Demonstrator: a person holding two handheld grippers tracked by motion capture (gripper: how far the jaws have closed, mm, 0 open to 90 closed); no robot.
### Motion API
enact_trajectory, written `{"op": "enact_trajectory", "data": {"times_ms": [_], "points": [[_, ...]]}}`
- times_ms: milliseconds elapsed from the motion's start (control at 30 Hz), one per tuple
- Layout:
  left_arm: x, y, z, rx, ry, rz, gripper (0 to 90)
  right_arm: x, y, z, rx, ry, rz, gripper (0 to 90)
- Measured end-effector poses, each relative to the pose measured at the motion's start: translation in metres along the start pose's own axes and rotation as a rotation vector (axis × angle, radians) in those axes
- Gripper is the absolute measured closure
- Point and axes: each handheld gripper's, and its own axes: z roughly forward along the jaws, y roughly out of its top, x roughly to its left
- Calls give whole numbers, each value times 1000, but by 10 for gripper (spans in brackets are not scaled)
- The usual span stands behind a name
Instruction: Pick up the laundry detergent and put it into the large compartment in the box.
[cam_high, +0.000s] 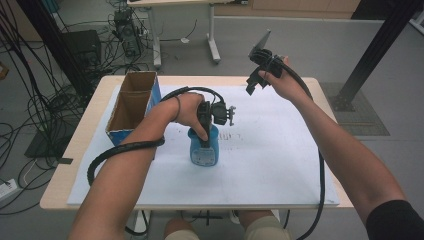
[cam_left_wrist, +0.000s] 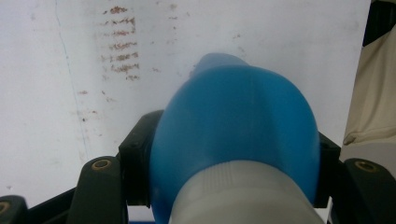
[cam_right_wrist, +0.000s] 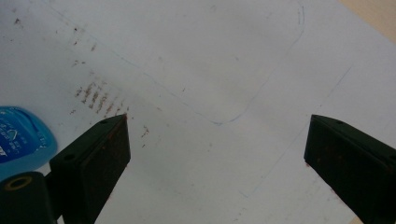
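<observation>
A blue plastic bottle (cam_high: 204, 149) stands upright on the white sheet near the table's middle. My left gripper (cam_high: 205, 131) comes down on it from above, jaws shut on the bottle's upper part. In the left gripper view the blue bottle (cam_left_wrist: 236, 130) with its pale grey cap sits squeezed between the two black jaws. My right gripper (cam_high: 256, 80) is raised over the far right of the sheet, jaws pointing down and wide open on nothing. The right gripper view has both open fingers (cam_right_wrist: 93, 158) over bare sheet and the bottle (cam_right_wrist: 21, 137) at its left edge.
An open cardboard box (cam_high: 132, 105) with blue sides stands at the table's far left, just left of my left forearm. The white sheet (cam_high: 280, 150) carries brown smudges and pencil outlines. Cables and table legs crowd the floor behind.
</observation>
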Motion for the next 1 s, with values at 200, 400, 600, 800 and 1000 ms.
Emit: {"op": "enact_trajectory", "data": {"times_ms": [200, 400, 600, 800, 1000], "points": [[0, 1, 0, 4, -2, 1, 370, 0, 0, 0, 4, -1, 6, 71], [0, 2, 0, 8, -2, -1, 370, 0, 0, -1, 0, -3, -1, 71], [0, 2, 0, 7, -2, 3, 370, 1, 0, 0, 1, -5, 3, 71], [1, 5, 0, 19, -4, -3, 369, 1, 0, 0, -2, -6, -5, 71], [1, 5, 0, 20, -5, -9, 369, 0, 0, -1, 2, -7, -1, 71]]}}
